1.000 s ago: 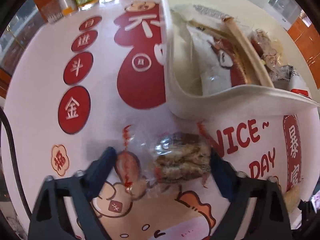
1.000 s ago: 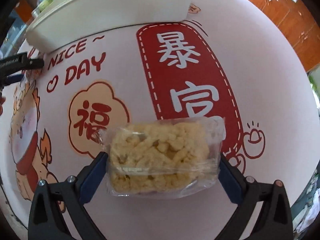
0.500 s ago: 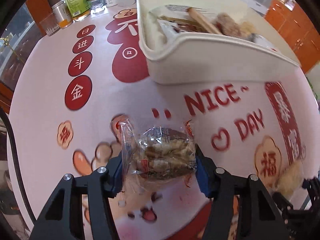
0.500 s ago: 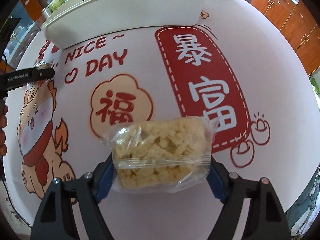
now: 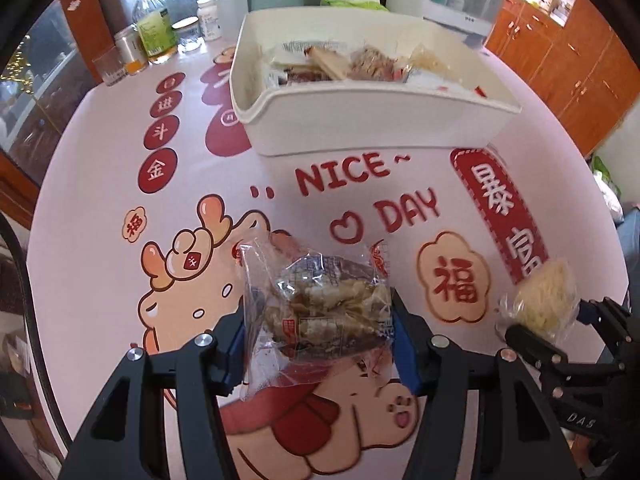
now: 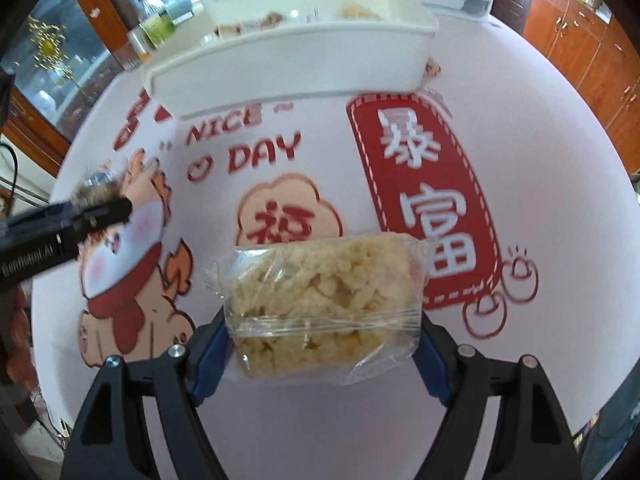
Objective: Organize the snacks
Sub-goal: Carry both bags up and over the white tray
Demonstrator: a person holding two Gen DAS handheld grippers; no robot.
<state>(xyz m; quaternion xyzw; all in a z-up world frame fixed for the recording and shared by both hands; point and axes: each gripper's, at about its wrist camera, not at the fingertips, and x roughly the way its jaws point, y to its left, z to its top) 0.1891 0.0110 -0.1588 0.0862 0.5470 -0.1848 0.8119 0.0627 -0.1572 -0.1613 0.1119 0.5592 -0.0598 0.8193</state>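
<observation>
Above the glossy printed tablecloth (image 5: 100,280), left gripper (image 5: 320,332) clamps a crinkly brown snack (image 5: 332,308), right gripper (image 6: 324,320) a pale crumbly block (image 6: 320,284).

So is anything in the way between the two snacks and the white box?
Nothing visible. Both wrapped snacks, the brown one and the pale yellow one, are held over bare tablecloth, and the white box beyond is open-topped.

A brown snack in a clear wrapper (image 5: 328,312) is being squeezed between the blue pads of the left gripper (image 5: 320,344), above the pink tablecloth (image 5: 100,280). A yellow puffy snack (image 5: 544,304) is being held by the right gripper (image 5: 548,330) at the right edge. More snacks are being kept in the white bin (image 5: 372,128) farther back.
</observation>
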